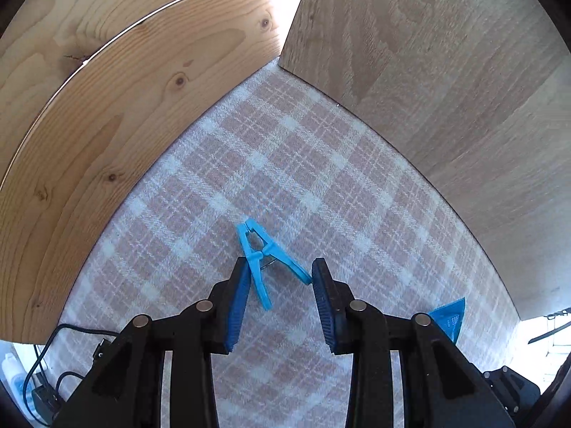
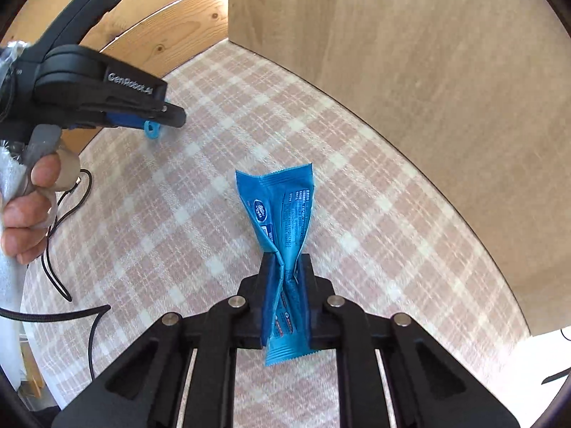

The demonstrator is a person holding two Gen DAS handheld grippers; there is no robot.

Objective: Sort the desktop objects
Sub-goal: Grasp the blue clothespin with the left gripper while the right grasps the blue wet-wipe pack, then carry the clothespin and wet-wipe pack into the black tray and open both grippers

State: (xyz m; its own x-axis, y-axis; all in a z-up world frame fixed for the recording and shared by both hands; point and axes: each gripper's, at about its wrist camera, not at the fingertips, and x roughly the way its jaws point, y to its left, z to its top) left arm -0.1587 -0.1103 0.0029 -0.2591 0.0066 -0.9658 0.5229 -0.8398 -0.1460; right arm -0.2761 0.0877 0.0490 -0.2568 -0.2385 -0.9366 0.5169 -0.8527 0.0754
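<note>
Both grippers have something blue in them right now; left gripper (image 1: 280, 271) has a blue plastic clothespin (image 1: 264, 260) wedged between its ribbed blue pads, one leg against the left pad and the tip of the other touching the right pad, so I'd call that a grip, jaws about half spread; right gripper (image 2: 285, 267) is squeezed tight on a blue snack wrapper (image 2: 282, 214), which crumples in at the waist where the pads pinch it and fans out ahead of the fingertips; its tail sticks out behind the pads.

Progress-wise, looks like mid-sort to me; two items picked up, neither dropped anywhere yet, and I can't see any bin or tray, so where they go is anyone's guess.

Textures: wrapper is glossy foil-ish film with crimped serrated ends and small print; clothespin is hard smooth plastic, X-shaped with a hinge; under both grippers is a soft woven pink-and-white plaid cloth (image 2: 200, 185); ahead of them stand a knotty pine board (image 1: 89, 114) and a paler wood-grain panel (image 2: 428, 71); a person's hand (image 2: 28, 210) holds the left one's handle.
</note>
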